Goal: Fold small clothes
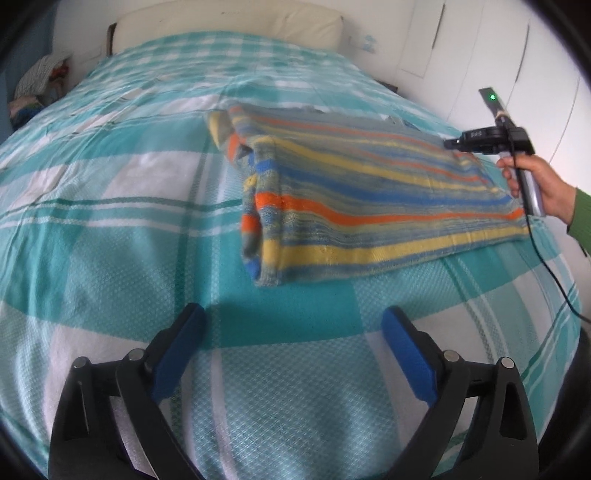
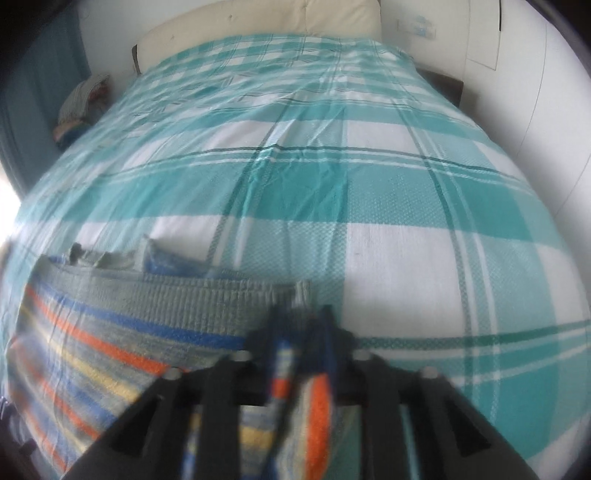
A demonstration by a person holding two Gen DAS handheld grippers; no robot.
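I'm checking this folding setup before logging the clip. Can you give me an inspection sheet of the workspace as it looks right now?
Surface: bed with teal and white checked bedspread, lightly creased.
Job's things: striped knit garment, folded, sleeve tucked along its left edge.
Clutter: heap of clothes beside the bed's far left corner.
Grippers: left gripper open, nothing between its fingers, over bare bedspread; right gripper at the garment's edge, striped fabric between its fingers, picture too blurred to tell a grip.
Cables: black cable trailing from the right gripper across the bed edge.
Surroundings: cream headboard, white wardrobe doors.
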